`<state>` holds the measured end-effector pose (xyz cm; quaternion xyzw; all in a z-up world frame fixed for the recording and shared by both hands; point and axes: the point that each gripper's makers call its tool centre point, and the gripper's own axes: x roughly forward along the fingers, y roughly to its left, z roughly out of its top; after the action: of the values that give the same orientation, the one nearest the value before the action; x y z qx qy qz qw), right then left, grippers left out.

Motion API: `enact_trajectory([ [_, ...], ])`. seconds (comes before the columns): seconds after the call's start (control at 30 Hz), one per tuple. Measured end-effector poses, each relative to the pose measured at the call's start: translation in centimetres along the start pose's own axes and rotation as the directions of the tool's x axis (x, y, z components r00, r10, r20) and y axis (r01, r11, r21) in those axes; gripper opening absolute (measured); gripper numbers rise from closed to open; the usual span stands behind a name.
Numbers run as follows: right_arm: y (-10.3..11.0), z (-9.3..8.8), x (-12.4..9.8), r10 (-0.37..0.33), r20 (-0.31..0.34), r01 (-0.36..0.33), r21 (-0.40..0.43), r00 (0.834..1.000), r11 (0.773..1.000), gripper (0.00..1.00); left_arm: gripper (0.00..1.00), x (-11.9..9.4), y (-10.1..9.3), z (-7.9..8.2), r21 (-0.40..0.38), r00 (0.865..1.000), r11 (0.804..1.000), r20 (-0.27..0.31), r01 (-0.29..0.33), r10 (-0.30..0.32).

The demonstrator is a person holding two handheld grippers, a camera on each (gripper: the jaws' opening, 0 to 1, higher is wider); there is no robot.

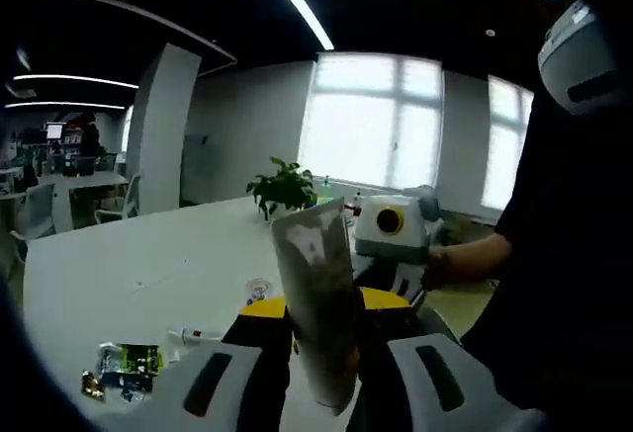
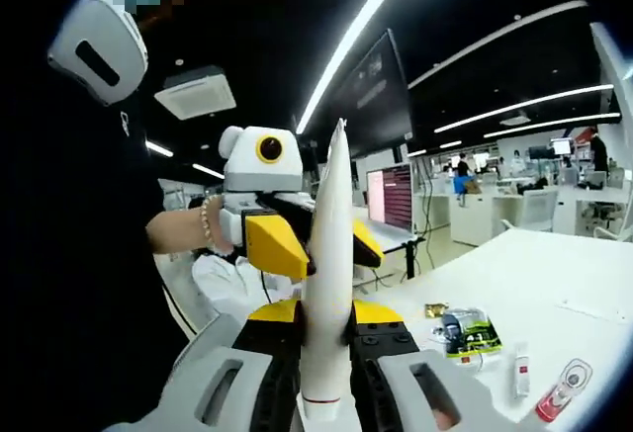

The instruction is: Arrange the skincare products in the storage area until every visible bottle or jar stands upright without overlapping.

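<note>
Both grippers are pinching one white tube (image 2: 328, 284) up in the air above the table (image 1: 129, 264). The left gripper (image 1: 321, 353) clamps its flat end, and the right gripper (image 2: 326, 373) seems to grip near the cap. Small packets (image 2: 465, 335) lie on the table.

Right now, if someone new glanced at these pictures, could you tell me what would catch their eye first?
A white squeeze tube is held up in the air, clamped from both ends by the left gripper and the right gripper. Beyond it, a white table carries a potted plant and a few small packets.
</note>
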<state>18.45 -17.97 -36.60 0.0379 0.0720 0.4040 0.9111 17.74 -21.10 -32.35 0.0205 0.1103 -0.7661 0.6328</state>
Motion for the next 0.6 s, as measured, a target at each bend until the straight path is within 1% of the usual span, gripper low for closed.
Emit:
enact_trajectory([
  [0.03, 0.1, -0.1, 0.0, 0.012, -0.006, -0.013, -0.014, 1.0, 1.0, 0.09, 0.2, 0.1, -0.1, -0.2, 0.008, 1.0, 1.0, -0.014, 0.011, -0.011],
  [0.13, 0.2, -0.6, -0.2, 0.03, -0.016, -0.03, -0.021, 0.999, 0.999, 0.09, 0.19, 0.4, -0.3, -0.7, 0.03, 0.999, 0.999, -0.035, 0.03, -0.029],
  [0.27, -0.3, -1.5, -0.2, 0.019, -0.036, -0.02, -0.021, 0.999, 1.0, 0.09, 0.18, 1.2, 0.3, -1.7, 0.048, 0.997, 0.998, -0.07, 0.038, -0.034],
  [0.33, -0.6, -2.1, -0.2, 0.013, -0.056, -0.015, -0.023, 0.998, 1.0, 0.1, 0.18, 1.9, 0.2, -2.2, 0.078, 0.995, 0.996, -0.091, 0.052, -0.044],
  [0.37, -0.8, -2.6, -0.2, 0.006, -0.075, -0.008, -0.027, 0.997, 1.0, 0.1, 0.18, 2.1, 0.2, -2.5, 0.1, 0.994, 0.994, -0.103, 0.053, -0.042],
  [0.4, -1.1, -3.2, -0.2, -0.002, -0.1, -0.001, -0.027, 0.995, 1.0, 0.1, 0.18, 2.4, 0.3, -3.1, 0.136, 0.991, 0.989, -0.132, 0.057, -0.039],
  [0.5, -1.9, -4.5, -0.5, -0.028, -0.159, 0.022, -0.043, 0.987, 0.999, 0.11, 0.18, 3.4, 0.5, -4.3, 0.143, 0.986, 0.988, -0.163, 0.058, -0.035],
  [0.6, -2.9, -6.0, -0.6, -0.065, -0.218, 0.055, -0.053, 0.974, 0.997, 0.12, 0.17, 4.1, 1.1, -5.4, 0.155, 0.981, 0.986, -0.19, 0.057, -0.027],
])
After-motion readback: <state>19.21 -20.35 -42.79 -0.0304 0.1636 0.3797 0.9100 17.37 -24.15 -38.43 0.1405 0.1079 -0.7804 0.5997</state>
